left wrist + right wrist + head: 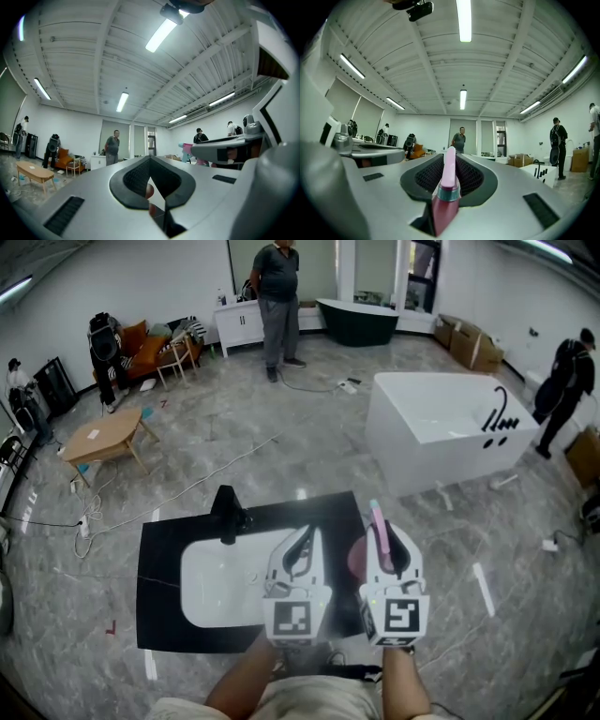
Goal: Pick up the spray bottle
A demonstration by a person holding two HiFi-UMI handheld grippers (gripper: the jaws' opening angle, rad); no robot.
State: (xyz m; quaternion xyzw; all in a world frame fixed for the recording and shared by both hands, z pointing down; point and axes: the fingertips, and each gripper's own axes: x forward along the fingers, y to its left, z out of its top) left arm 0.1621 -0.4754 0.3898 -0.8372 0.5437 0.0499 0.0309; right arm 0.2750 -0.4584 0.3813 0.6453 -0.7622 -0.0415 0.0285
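The spray bottle is pink with a pale pink nozzle; it hangs in the air over the right end of the black counter. My right gripper is shut on it. In the right gripper view the spray bottle stands upright between the black pads, its nozzle rising past the tips of my right gripper. My left gripper hovers just to its left over the white sink, jaws together and holding nothing. The left gripper view shows my left gripper shut and the spray bottle off to the right.
A black faucet stands at the sink's back edge. A white bathtub sits beyond on the right and a low wooden table on the left. Cables run across the marble floor. Two people stand far off.
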